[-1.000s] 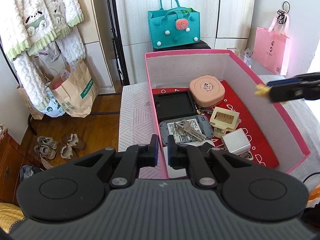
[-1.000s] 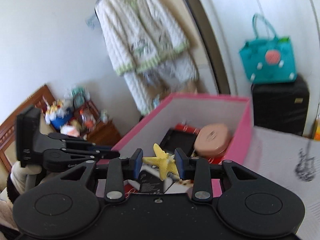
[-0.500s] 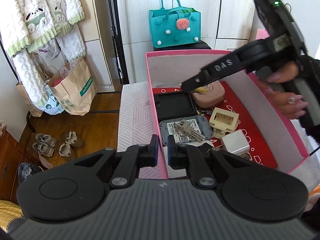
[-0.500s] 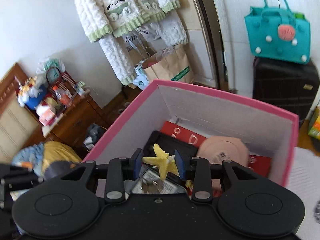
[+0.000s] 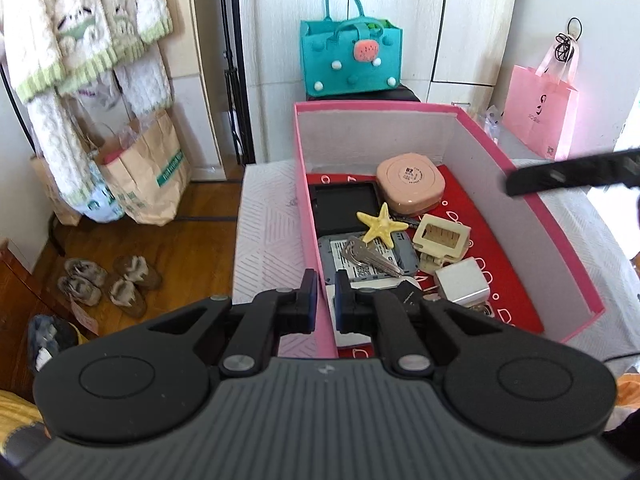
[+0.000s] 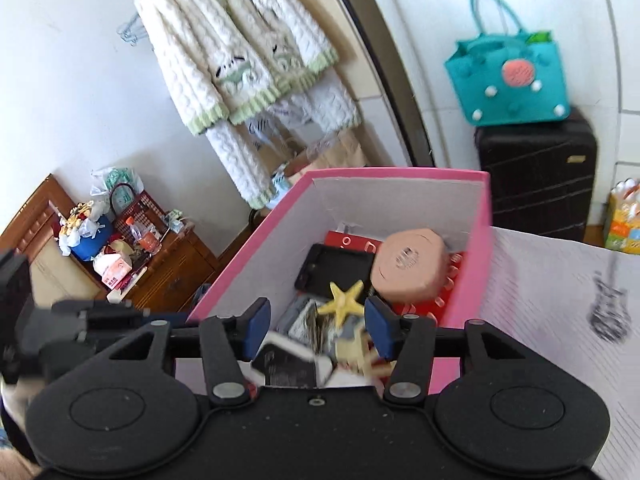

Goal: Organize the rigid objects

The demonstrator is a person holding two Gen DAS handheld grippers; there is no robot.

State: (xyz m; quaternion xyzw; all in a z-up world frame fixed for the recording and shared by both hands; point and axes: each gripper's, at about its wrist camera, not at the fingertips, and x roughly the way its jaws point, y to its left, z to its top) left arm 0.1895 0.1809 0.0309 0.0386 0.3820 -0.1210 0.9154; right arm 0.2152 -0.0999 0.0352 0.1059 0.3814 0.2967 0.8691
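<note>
Starfish [image 5: 381,224], yellow, lies loose inside pink box [image 5: 558,216], resting across edge of black tray [image 5: 344,208] and grey device [image 5: 394,258], just left of peach round case [image 5: 411,182]. Keys [image 5: 370,256] lie on grey device right below starfish. Cream plug block [image 5: 442,236] and white charger cube [image 5: 462,282] sit to the right on red liner [image 5: 500,248]. Right tool [image 6: 316,326] hangs over near end of box, jaws opening, blue pads wide apart, nothing pressed between them; starfish seen below through the gap, not touched. In left view only a dark finger of right tool shows above right box wall. Left tool [image 5: 326,300] is at near left corner of box, jaws nearly closed, only a slim gap, box wall in line with that gap, cannot tell if pinched. Box sits on white patterned bed cover [image 5: 266,232]. Teal felt bag [image 5: 352,58] on black suitcase [image 6: 536,176] behind box, pink paper bag [image 5: 540,116] at right.
</note>
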